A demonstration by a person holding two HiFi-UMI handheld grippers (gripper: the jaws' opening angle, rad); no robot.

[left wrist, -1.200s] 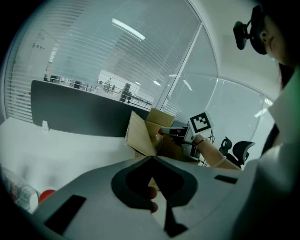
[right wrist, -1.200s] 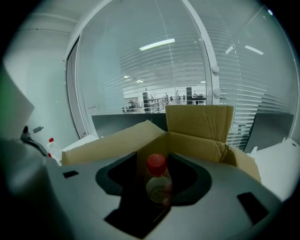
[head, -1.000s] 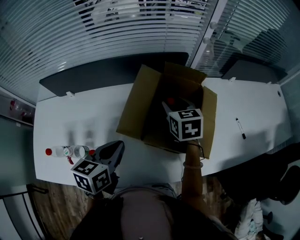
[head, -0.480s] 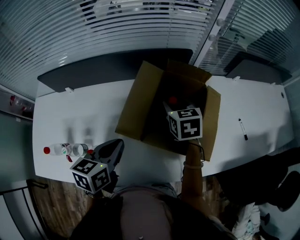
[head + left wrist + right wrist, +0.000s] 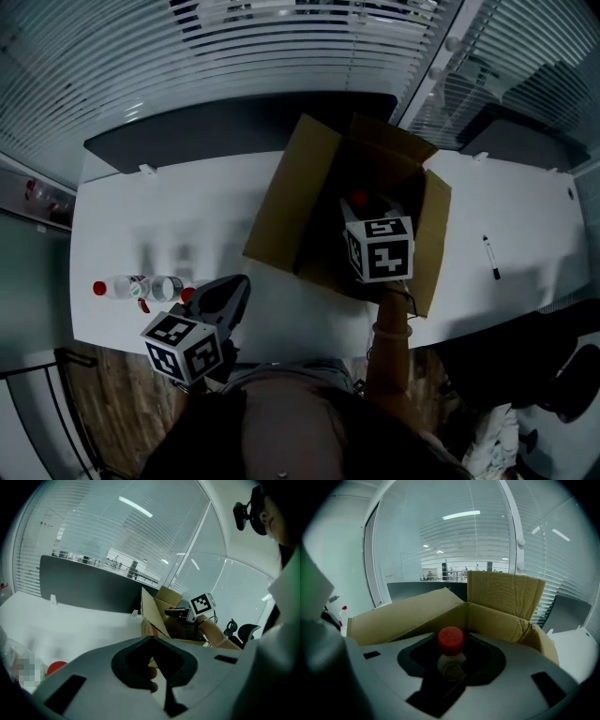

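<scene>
R gripper (image 5: 364, 208) is inside the open cardboard box (image 5: 281, 216), fingers clenched on a small clear bottle (image 5: 451, 663) w/ a red cap (image 5: 451, 639). The bottle stands upright between them, over the box's interior. Vs ~1 s ago the change is small. In the right gripper view the cap sits a bit higher and looks bigger, and the box's far flap at 12 o'clock fills more of the view, so the gripper has eased deeper toward the back wall, grip unchanged. The bottle isn't set down yet, I'd judge, though the box floor is hidden under the gripper body. L gripper (image 5: 225, 298) hangs at the desk's (image 5: 187, 216) near edge, approx 7 o'clock from the box. Its fingers look closed together w/ nothing between them, though the left gripper view is dim there. It has barely shifted, only swung a touch so the box sits more central in its view. Just beside it, at its 9–10 o'clock, two more bottles lie on the desk: one close (image 5: 167, 287), one further out (image 5: 122, 286) w/ its red cap pointing to 9 o'clock. Both are where they were. A marker pen (image 5: 489, 258) lies at 3 o'clock of the box, well apart from it.
</scene>
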